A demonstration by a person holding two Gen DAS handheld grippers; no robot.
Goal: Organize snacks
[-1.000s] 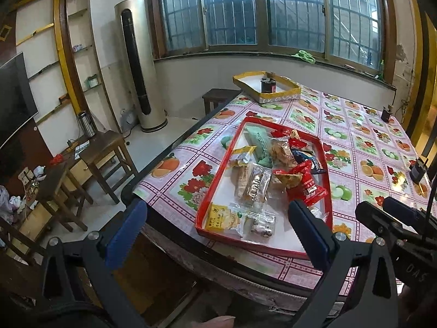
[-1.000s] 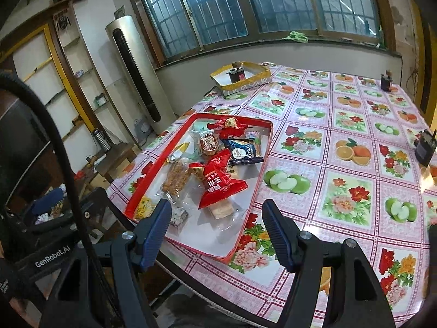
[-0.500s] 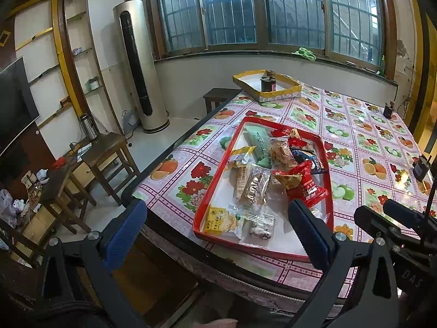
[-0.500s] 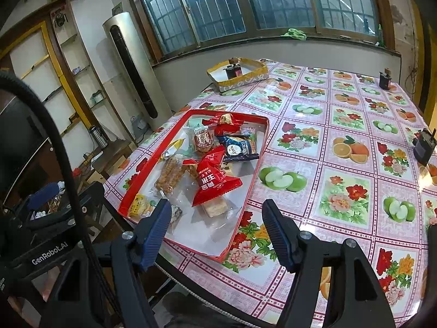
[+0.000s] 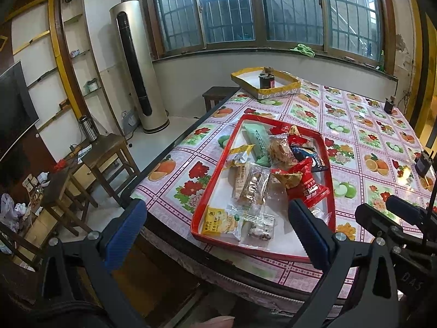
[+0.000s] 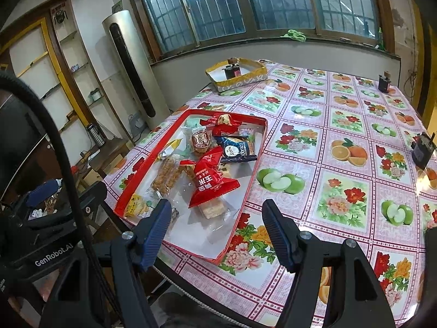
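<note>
A: Gripper poses?

B: Left gripper [image 5: 215, 224] hangs off the near table edge, jaws spread wide, nothing in them. Right gripper [image 6: 217, 225] is just over the tray's [image 6: 147, 165] near right corner, likewise spread and empty.

A: Snacks?

B: All heaped in the red tray on the glossy fruit-print cloth [image 6: 341, 164]. Crinkly red pack [image 6: 209, 180] on top, clear-wrapped bars beside it.

A: Anything unclear?

B: Lower packs are half buried. Small print is unreadable. Yellow box [image 6: 236, 75] sits far back.
</note>
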